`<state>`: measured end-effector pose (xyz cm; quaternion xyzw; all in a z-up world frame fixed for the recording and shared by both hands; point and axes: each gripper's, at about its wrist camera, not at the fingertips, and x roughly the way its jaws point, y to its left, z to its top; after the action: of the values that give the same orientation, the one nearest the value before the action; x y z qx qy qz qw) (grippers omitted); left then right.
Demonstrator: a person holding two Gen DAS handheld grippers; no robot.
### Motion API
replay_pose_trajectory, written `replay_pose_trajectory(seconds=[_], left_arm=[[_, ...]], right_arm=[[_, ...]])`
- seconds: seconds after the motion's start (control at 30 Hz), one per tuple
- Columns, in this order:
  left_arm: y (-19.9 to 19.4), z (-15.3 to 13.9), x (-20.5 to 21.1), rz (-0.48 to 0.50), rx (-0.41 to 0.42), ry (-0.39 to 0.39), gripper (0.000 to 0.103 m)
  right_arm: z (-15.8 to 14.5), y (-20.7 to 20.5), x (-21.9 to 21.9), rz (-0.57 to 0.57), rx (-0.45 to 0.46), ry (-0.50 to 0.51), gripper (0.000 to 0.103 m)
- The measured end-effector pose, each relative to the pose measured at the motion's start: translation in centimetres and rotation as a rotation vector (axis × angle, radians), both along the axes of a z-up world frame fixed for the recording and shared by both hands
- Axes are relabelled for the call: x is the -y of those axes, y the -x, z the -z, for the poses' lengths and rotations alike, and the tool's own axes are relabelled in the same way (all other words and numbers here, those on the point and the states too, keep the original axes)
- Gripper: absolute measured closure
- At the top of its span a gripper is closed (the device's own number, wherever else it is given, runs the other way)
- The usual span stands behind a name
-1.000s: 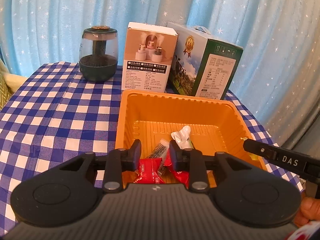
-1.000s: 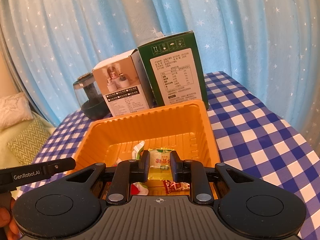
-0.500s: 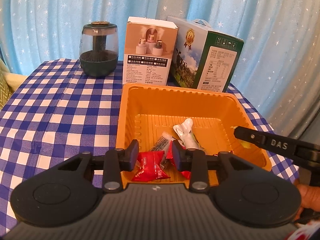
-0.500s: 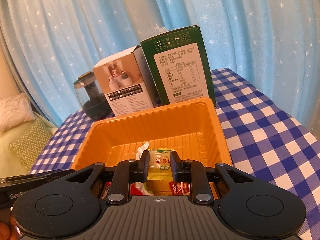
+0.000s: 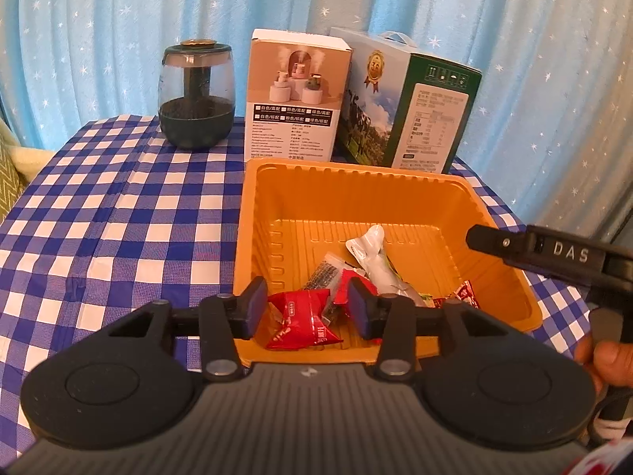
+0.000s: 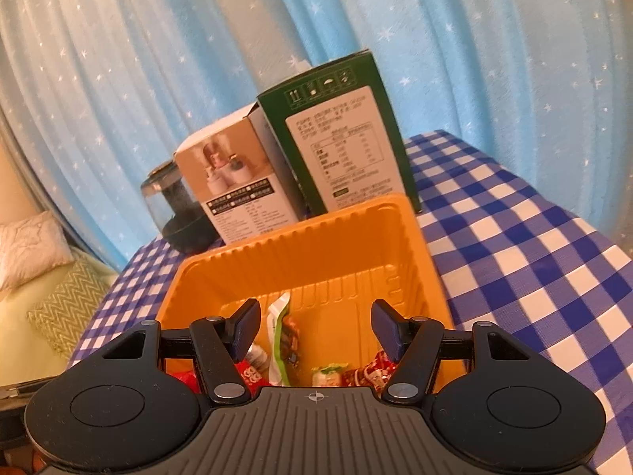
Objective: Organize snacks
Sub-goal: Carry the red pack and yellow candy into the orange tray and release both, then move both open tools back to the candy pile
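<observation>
An orange plastic tray (image 5: 356, 170) stands on the checked tablecloth and holds several snack packets. My left gripper (image 5: 307, 310) hovers over the tray's near edge with its jaws opening. A red packet (image 5: 304, 318) lies between the pads, which no longer press on it. Behind it lie a white-green pouch (image 5: 376, 261) and another red packet (image 5: 461, 293). My right gripper (image 6: 316, 324) is over the same tray (image 6: 296, 233), jaws opening wide with nothing between them. A yellow-green packet (image 6: 328, 374) lies in the tray below it. One finger of the right gripper (image 5: 514, 245) reaches in from the right.
Behind the tray stand a dark glass jar (image 5: 196, 107), a white carton (image 5: 296, 99) and a green carton (image 5: 407, 107). A blue starred curtain hangs behind. The tablecloth (image 5: 118, 217) spreads to the left. Cushions (image 6: 59, 297) lie beyond the table's left edge.
Both grippers have opened. The yellow-green packet has dropped from the right gripper into the tray. The left pads have come off the red packet.
</observation>
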<state>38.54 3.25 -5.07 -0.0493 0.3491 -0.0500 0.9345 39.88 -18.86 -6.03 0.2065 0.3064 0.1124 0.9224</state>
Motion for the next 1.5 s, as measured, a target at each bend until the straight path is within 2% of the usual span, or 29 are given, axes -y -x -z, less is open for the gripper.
replay_pose_trajectory(seconds=[0.27, 0.53, 0.63, 1.03, 1.23, 1.5], left_arm=[[1.5, -0.3, 0.7, 0.013, -0.003, -0.017, 0.054], [3.7, -1.4, 1.7, 0.029, 0.014, -0.024, 0.041], [4.9, -1.5, 1.9, 0.031, 0.012, -0.011, 0.035], [10.9, -1.3, 2.9, 0.064, -0.002, -0.005, 0.027], [13.9, -0.3, 3.6, 0.092, -0.012, -0.034, 0.025], [17.2, 1.6, 4.1, 0.103, -0.045, -0.036, 0.025]], right_arm=[[-0.9, 1.5, 0.7, 0.031, 0.009, 0.045, 0.041], [-1.5, 3.9, 1.5, 0.034, 0.034, 0.083, 0.041], [-1.5, 5.4, 2.1, 0.037, 0.028, 0.083, 0.041], [-1.8, 11.1, 4.7, 0.053, 0.016, 0.100, 0.041], [-0.9, 14.4, 5.9, 0.041, -0.003, 0.108, 0.041], [2.0, 19.9, 6.3, 0.043, -0.096, 0.111, 0.041]])
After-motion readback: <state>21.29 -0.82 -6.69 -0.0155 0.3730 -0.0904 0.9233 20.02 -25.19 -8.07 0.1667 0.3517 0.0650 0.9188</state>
